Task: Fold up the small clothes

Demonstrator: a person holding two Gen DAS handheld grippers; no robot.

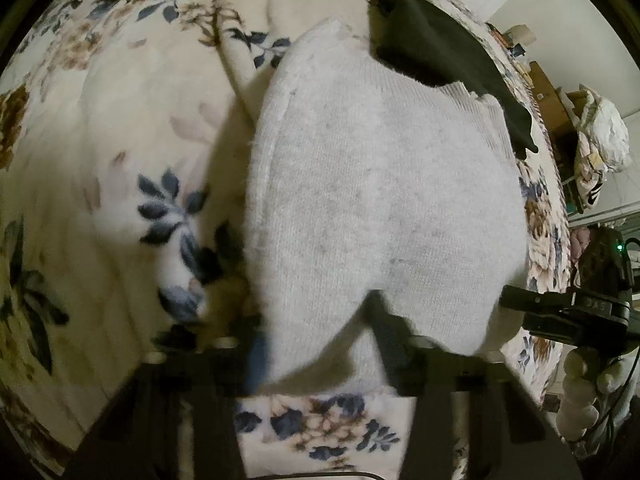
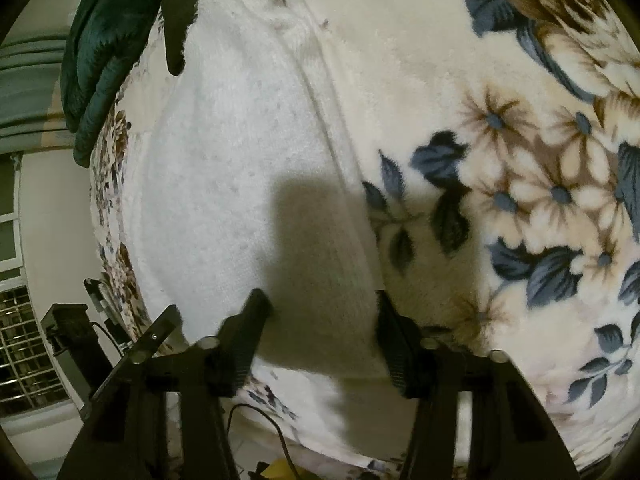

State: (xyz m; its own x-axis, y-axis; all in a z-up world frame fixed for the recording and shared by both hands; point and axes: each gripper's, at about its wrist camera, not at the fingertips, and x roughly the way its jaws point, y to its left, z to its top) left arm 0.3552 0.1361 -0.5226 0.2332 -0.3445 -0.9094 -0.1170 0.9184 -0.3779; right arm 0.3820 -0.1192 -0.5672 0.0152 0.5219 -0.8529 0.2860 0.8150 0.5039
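A white knit garment (image 1: 372, 184) lies on a floral blanket (image 1: 100, 120); its near edge drapes over my left gripper (image 1: 316, 336), whose jaws stand apart, the left finger mostly hidden under cloth. In the right wrist view the same white garment (image 2: 240, 168) lies below my right gripper (image 2: 324, 304), whose fingers are apart, straddling its near right edge without closing on it. The right gripper also shows in the left wrist view (image 1: 508, 296) at the garment's right edge. A dark garment (image 1: 440, 48) lies beyond, partly overlapping the white one.
The floral blanket (image 2: 520, 160) covers the surface, with its edge close on the right in the left wrist view. A dark green plush cloth (image 2: 104, 40) hangs at the far left. Cluttered shelves (image 1: 552, 92) and a white bag (image 1: 600, 132) stand beyond the edge.
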